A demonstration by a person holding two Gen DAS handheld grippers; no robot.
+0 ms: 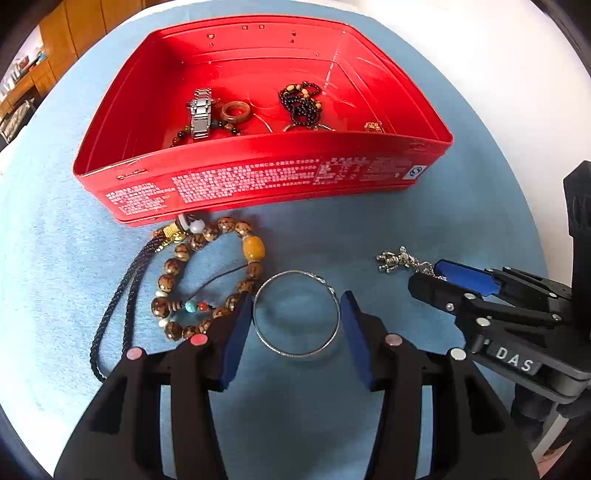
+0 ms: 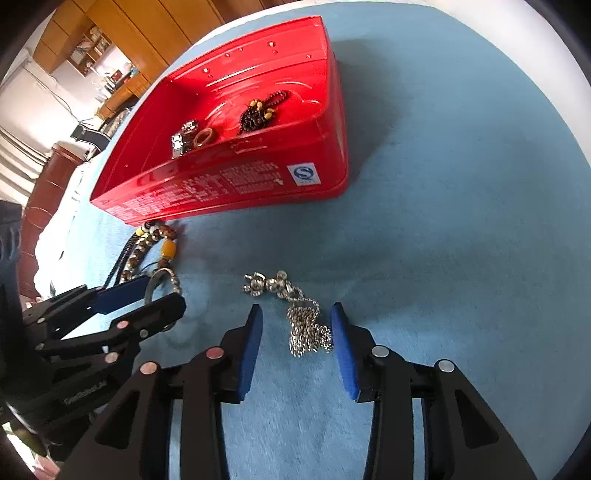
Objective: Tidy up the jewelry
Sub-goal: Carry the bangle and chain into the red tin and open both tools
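A red tin box [image 1: 258, 177] stands on the blue cloth and holds a metal watch [image 1: 201, 110], a wooden ring [image 1: 236, 112] and dark bead strings [image 1: 301, 103]. My left gripper [image 1: 295, 312] is open, its pads on either side of a thin silver bangle [image 1: 295, 314] that lies flat on the cloth. A brown bead bracelet with a yellow bead [image 1: 207, 277] lies left of it. My right gripper [image 2: 295, 325] is open around a heap of silver chain [image 2: 306, 328] with a small bear pendant [image 2: 266, 284]. The box also shows in the right wrist view [image 2: 236, 184].
The blue cloth [image 2: 443, 258] covers the table. A black braided cord [image 1: 118, 299] trails from the bead bracelet towards the near left. The two grippers are close together, side by side. Wooden cabinets [image 2: 147, 22] stand far behind.
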